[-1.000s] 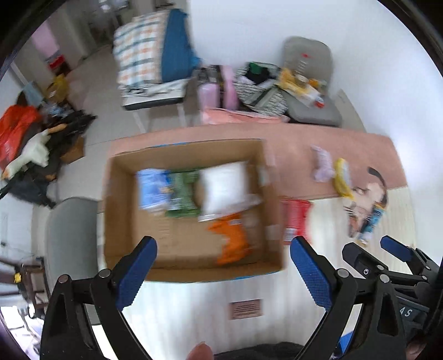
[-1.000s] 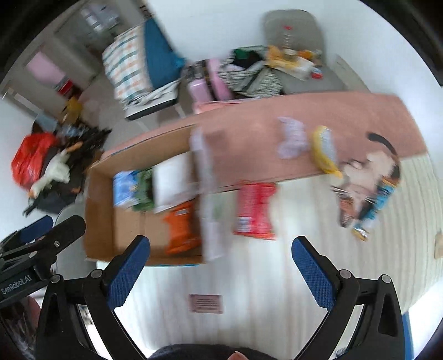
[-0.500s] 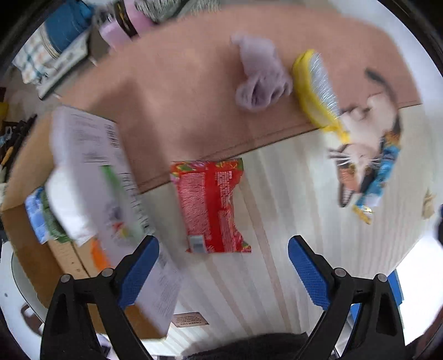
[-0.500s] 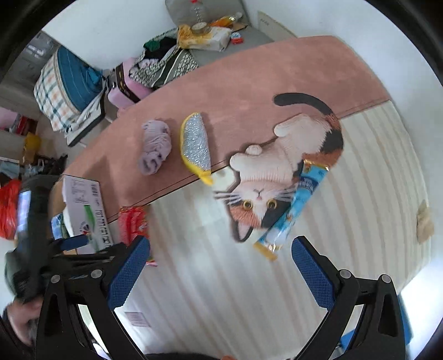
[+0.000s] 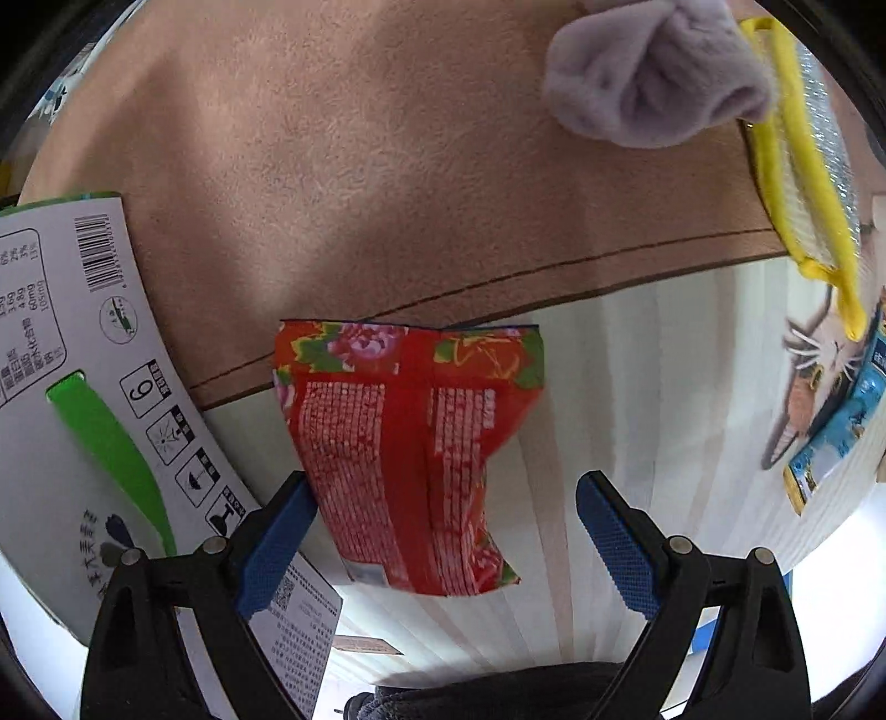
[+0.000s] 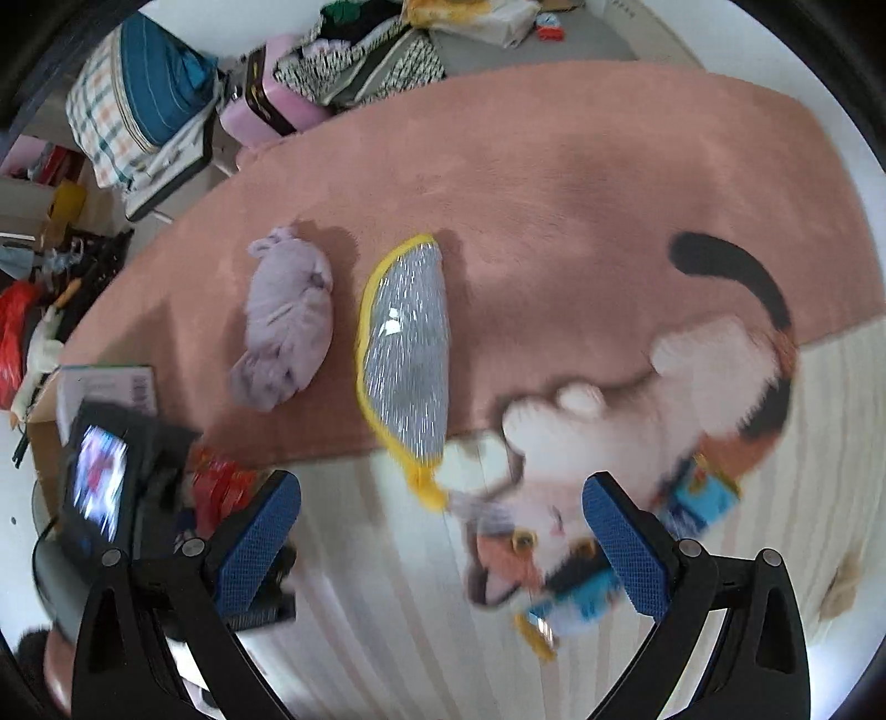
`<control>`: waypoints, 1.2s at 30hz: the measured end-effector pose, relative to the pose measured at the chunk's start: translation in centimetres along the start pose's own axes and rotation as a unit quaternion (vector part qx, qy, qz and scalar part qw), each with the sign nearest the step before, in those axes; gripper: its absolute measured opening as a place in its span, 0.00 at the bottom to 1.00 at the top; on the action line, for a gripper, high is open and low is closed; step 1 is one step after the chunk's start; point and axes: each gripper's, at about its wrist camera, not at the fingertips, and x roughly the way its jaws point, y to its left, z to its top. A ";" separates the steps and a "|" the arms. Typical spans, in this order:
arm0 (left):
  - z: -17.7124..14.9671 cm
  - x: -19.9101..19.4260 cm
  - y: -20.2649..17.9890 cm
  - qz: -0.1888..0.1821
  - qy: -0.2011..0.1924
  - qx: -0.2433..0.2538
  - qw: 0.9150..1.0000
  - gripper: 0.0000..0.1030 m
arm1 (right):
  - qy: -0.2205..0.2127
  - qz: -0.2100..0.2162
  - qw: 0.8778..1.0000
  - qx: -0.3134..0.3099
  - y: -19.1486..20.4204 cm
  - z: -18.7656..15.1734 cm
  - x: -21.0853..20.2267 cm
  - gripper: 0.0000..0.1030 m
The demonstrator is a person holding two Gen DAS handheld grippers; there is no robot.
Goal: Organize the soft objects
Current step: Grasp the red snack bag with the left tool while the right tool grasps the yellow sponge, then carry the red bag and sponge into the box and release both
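Both wrist views downward, sharing red packet [image 5: 407,454]

this looks like a lived-in room in a home. a soft pink rug with a printed calico cat [image 6: 664,399] covers the cream ribbed surface [image 6: 421,609]. behind it, a checked and teal quilt bag [image 6: 133,94] sits on a folding chair, next to a pink case [image 6: 271,105] and a heap of patterned clothes [image 6: 376,61] on a grey cushioned seat [image 6: 526,52]. more bags and clutter, one red [image 6: 14,327], lie along the floor at the left edge.
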 end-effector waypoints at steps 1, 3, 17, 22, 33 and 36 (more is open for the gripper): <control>0.1 0.1 -0.1 -0.004 0.000 -0.001 1.000 0.89 | 0.008 -0.006 1.000 -0.003 0.1 1.0 1.0 0.98; 0.0 0.3 -0.1 0.001 0.000 -0.005 1.000 0.69 | 0.021 -0.006 1.000 -0.005 0.2 2.4 2.5 0.97; -0.1 -0.7 0.0 -0.023 -0.039 -0.049 0.998 0.44 | 0.052 -0.004 0.999 -0.010 2.3 5.3 6.9 0.47; -2.3 -1.5 0.2 -0.033 -0.063 -0.043 0.997 0.43 | 0.035 -0.008 0.999 -0.014 2.5 3.7 5.4 0.44; -9.6 -7.4 4.9 -0.081 -0.133 -0.015 0.988 0.42 | -0.029 0.039 0.998 -0.028 5.5 -1.8 -3.2 0.44; -12.9 -10.3 7.4 -0.108 -0.163 -0.016 0.981 0.42 | -0.055 0.048 0.997 -0.036 7.7 -3.7 -6.0 0.44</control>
